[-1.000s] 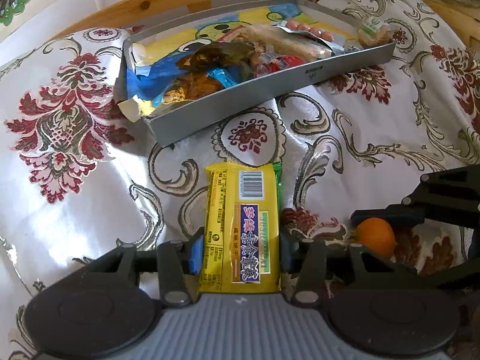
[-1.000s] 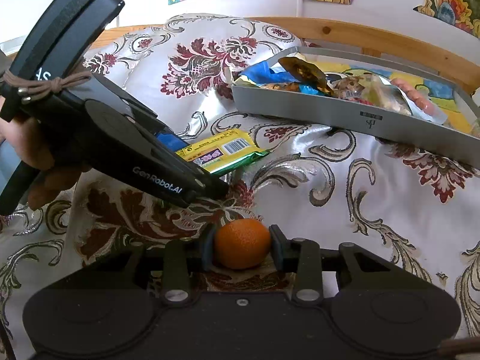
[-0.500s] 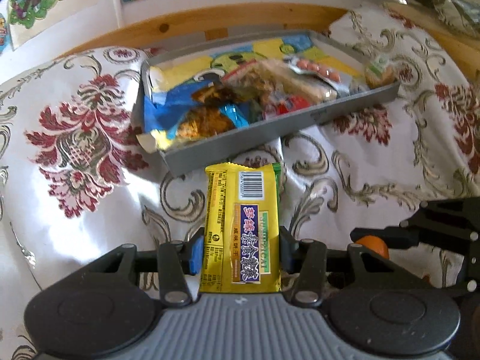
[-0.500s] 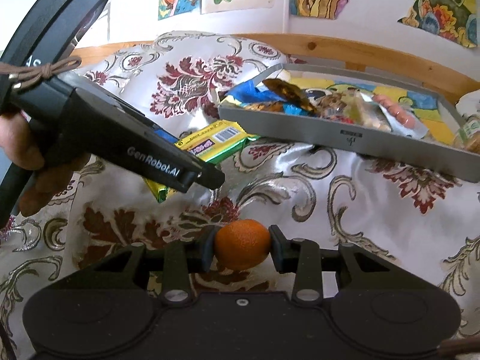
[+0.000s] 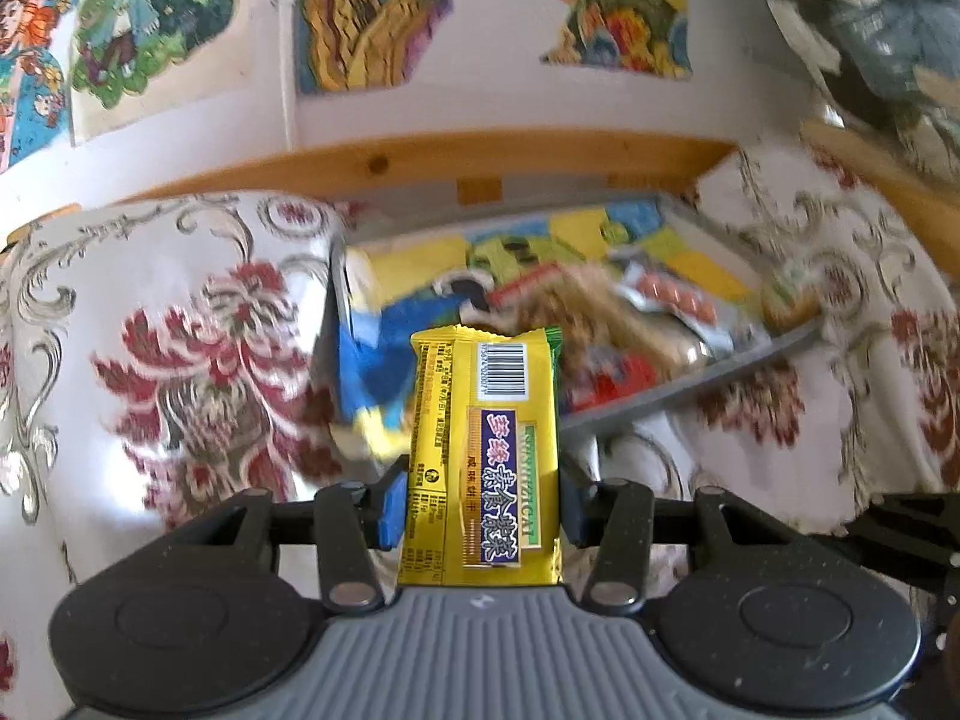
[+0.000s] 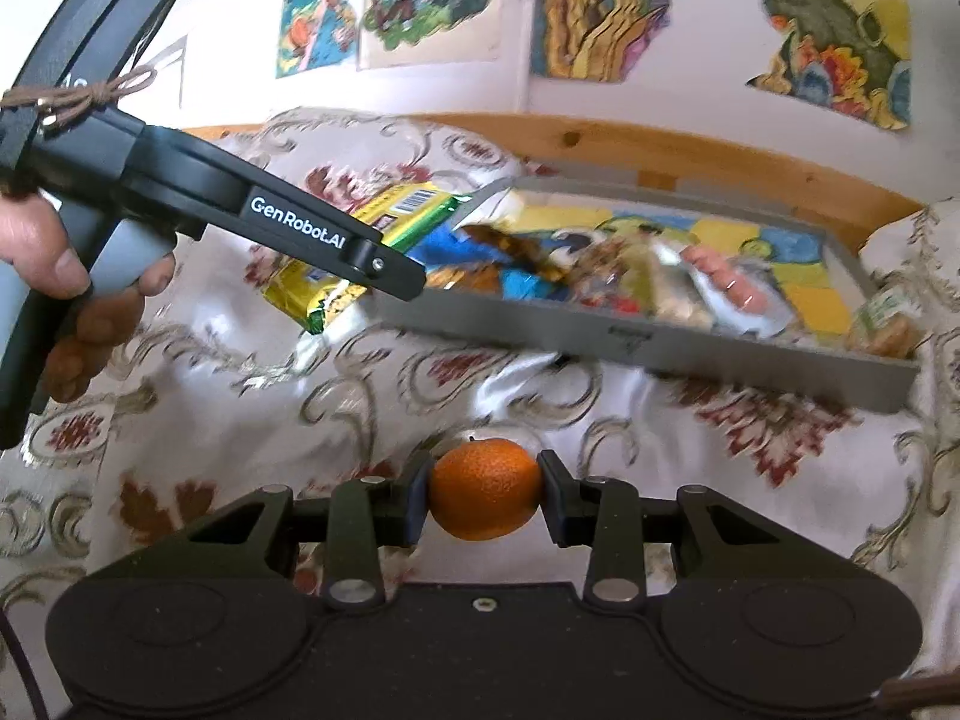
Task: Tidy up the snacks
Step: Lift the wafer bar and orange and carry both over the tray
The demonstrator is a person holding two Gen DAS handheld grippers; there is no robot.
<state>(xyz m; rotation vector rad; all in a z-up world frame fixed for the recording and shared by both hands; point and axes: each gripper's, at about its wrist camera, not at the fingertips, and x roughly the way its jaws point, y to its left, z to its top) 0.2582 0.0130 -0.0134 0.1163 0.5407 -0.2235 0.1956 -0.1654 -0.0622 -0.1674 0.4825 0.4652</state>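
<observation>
My left gripper (image 5: 480, 507) is shut on a yellow snack bar (image 5: 483, 450) with a barcode and a purple label; it is held in the air just in front of the near left end of the grey tray (image 5: 690, 387). From the right wrist view the same bar (image 6: 354, 255) sticks out past the left gripper's black finger, close to the tray's left corner. My right gripper (image 6: 485, 498) is shut on a small orange (image 6: 485, 498), lifted above the cloth. The grey tray (image 6: 630, 339) holds several wrapped snacks.
A white cloth with red floral print (image 6: 252, 396) covers the surface. A wooden rail (image 5: 420, 162) and a wall with colourful pictures stand behind the tray. A hand (image 6: 66, 300) grips the left gripper's handle at the left of the right wrist view.
Both grippers have risen and tilted up toward the wall. The left one has carried the yellow bar forward to the tray's near left end. The orange has lifted off the cloth.
</observation>
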